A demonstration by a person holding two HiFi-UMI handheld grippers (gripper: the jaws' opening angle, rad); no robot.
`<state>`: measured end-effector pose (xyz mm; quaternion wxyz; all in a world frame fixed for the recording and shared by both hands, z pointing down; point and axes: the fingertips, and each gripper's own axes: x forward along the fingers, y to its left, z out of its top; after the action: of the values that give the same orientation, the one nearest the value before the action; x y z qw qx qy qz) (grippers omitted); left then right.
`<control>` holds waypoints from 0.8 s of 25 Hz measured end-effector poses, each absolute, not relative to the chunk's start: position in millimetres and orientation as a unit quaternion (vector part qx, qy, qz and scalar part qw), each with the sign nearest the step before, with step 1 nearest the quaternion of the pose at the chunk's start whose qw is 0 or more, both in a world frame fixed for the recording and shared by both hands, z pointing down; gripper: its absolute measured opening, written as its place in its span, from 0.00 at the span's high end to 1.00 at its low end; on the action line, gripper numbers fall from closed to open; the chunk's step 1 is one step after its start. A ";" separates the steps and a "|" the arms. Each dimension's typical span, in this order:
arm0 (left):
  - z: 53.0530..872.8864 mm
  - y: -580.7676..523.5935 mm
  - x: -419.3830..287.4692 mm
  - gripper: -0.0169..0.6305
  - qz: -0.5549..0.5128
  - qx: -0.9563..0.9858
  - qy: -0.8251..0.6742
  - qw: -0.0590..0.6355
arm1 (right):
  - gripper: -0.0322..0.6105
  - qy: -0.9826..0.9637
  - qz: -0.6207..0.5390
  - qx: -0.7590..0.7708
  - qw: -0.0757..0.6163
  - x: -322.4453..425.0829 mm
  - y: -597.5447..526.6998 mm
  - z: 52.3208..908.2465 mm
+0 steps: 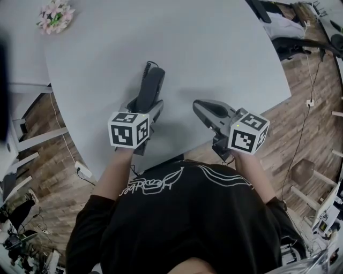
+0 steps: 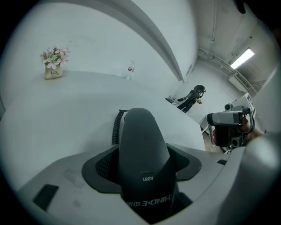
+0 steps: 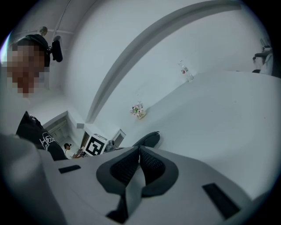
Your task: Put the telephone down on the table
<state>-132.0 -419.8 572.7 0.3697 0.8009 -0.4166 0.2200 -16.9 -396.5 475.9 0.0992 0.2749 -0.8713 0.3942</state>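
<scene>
Black plastic fills the gap of the left gripper (image 2: 145, 171): its jaws stand wide and clamp the handset (image 1: 150, 85) near its rear end, one pad on each flank.

Orientation: the long axis of the handset runs straight ahead of the jaws, in line with the gripper, and slopes down and away from it. A coiled cord (image 2: 116, 127) leaves the far end on the gripper's left side.

Support: the table (image 1: 214, 53) lies directly beneath and ahead of the handset. No view shows whether the far end already touches the top.

Judgement: the far end is the lowest point and should meet the table first. The lowering then calls for levelling the gripper until the full length lies flat, followed by opening the jaws.

Beside the left gripper, on its right, the right gripper (image 3: 139, 151) has its jaws closed together on nothing; it appears to have no part in the set-down.

Far ahead and to the left, the flowers (image 1: 55, 16) stand well apart from the landing area.
</scene>
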 end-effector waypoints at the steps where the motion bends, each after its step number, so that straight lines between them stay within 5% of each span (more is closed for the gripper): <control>1: 575.2 -419.8 -131.2 0.51 0.223 0.800 -0.417 0.369 | 0.89 -0.872 0.394 0.273 0.098 -17.1 -395.8 476.8; 20: 598.6 -419.7 -106.5 0.51 0.324 0.787 -0.435 0.294 | 0.89 -0.862 0.411 0.287 0.073 -5.2 -396.3 484.6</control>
<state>-106.5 -419.7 598.6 0.2936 0.7875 -0.4347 0.3235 -5.2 -396.3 484.6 0.0733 0.2867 -0.8624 0.4107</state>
